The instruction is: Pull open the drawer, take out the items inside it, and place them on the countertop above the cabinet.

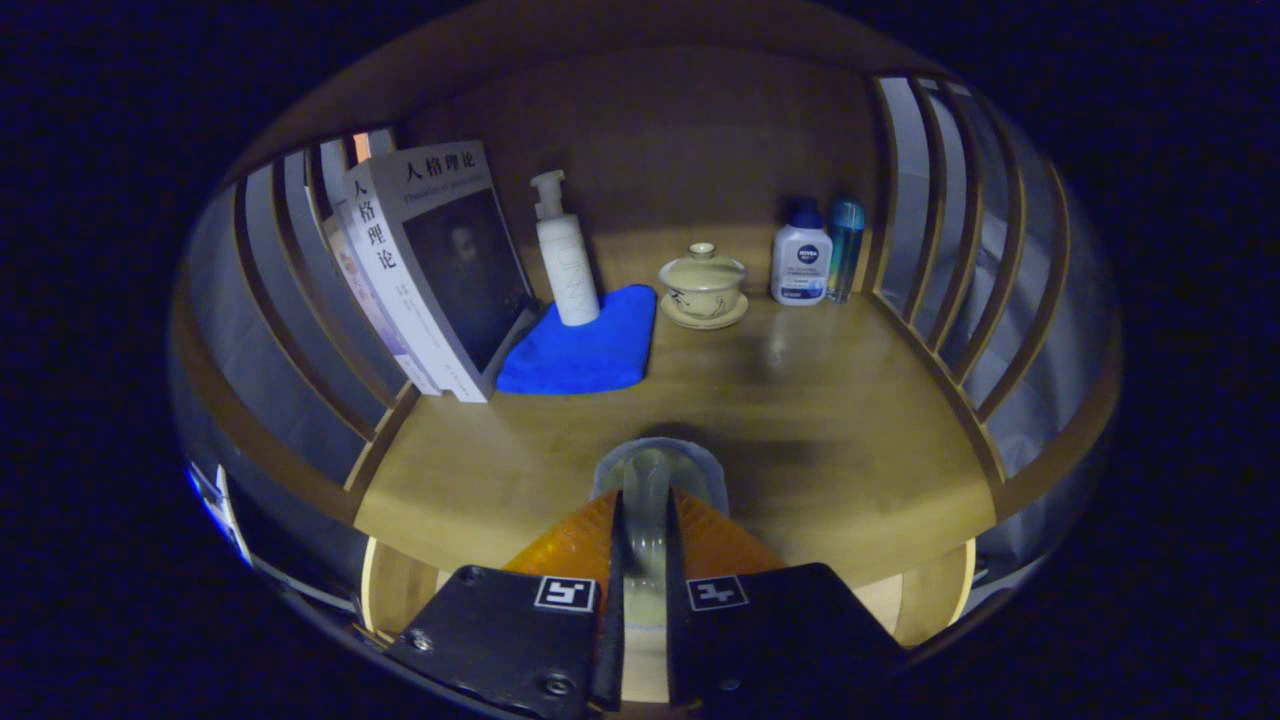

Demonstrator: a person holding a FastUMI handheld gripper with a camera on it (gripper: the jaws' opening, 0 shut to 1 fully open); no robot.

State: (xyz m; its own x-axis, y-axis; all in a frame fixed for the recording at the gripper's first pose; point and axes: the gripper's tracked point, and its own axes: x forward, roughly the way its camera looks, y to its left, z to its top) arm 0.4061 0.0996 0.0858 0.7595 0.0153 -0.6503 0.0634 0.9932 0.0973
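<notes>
The gripper pinches a clear plastic cup between its two fingers, both pressing on the cup's sides. The cup hangs just over the front edge of the wooden countertop; whether its base touches the wood cannot be told.

Along the left edge of the countertop, a few books lean against the slatted side rail. Just beside them, toward the back, a blue cloth lies flat with a white pump bottle standing upright on its far corner. Near the back edge, around the middle, sits a lidded tea bowl on its saucer. In the back right corner stand a white lotion bottle and a slim blue bottle, touching or nearly so.
</notes>
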